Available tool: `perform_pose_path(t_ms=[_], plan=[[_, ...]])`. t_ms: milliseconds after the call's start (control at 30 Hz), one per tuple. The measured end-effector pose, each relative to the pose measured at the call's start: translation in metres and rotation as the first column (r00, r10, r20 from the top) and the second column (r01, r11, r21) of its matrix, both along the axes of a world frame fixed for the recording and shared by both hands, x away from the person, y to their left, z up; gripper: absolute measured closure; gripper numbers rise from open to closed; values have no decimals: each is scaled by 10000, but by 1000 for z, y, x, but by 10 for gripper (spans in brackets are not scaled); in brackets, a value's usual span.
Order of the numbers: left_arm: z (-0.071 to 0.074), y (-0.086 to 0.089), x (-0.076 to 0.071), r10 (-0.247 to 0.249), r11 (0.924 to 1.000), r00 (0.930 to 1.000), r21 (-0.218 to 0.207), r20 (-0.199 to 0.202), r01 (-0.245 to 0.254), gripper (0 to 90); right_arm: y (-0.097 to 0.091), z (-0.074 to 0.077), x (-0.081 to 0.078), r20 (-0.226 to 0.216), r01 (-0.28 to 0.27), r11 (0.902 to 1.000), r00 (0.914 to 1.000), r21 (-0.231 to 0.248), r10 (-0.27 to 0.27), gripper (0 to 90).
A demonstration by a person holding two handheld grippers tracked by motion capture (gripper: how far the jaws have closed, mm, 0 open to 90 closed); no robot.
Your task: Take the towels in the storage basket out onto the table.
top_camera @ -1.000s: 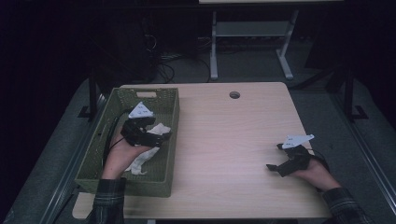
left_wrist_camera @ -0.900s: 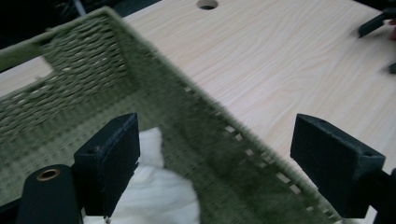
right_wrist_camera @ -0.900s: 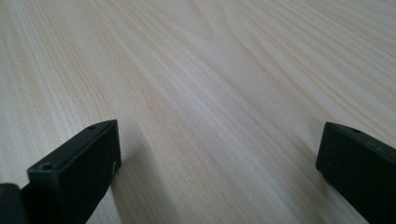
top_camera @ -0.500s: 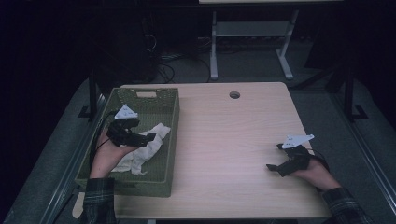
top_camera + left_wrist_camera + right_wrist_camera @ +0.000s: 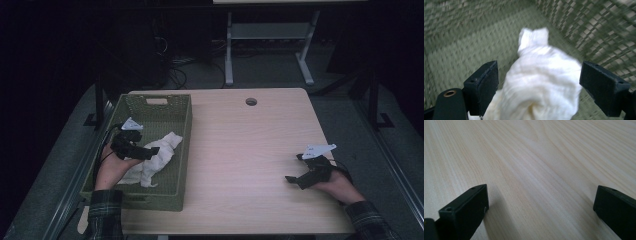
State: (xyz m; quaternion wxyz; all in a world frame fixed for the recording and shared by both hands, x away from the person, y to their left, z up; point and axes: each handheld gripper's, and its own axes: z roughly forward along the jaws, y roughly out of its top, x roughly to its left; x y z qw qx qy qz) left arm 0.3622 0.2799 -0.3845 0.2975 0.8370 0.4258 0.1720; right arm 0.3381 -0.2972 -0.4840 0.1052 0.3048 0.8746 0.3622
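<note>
Cloth [image 5: 541, 82] lies between the left tool's [image 5: 539, 92] spread jaws.

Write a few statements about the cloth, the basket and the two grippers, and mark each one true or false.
1. The crumpled white cloth lies inside the green woven basket. True.
2. The left gripper is clamped shut on the cloth. False: its jaws stand open on either side of the cloth.
3. The right gripper rests over bare light wooden table, jaws open. True.
4. The basket sits at the table's right edge. False: it sits at the left.
</note>
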Motion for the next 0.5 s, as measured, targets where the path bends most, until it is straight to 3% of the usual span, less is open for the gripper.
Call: perform_pose_path(t_ms=[333, 500], plan=[[-21, 4, 8, 373, 9983, 9943, 483, -996, -326, 152, 0, 0, 0, 4, 2, 10000, 10000, 7, -2, 0], [-31, 3, 12, 650, 9917, 9859, 1199, -1543, -466, 152, 0, 0, 0, 6, 0, 10000, 10000, 5, 0, 0]])
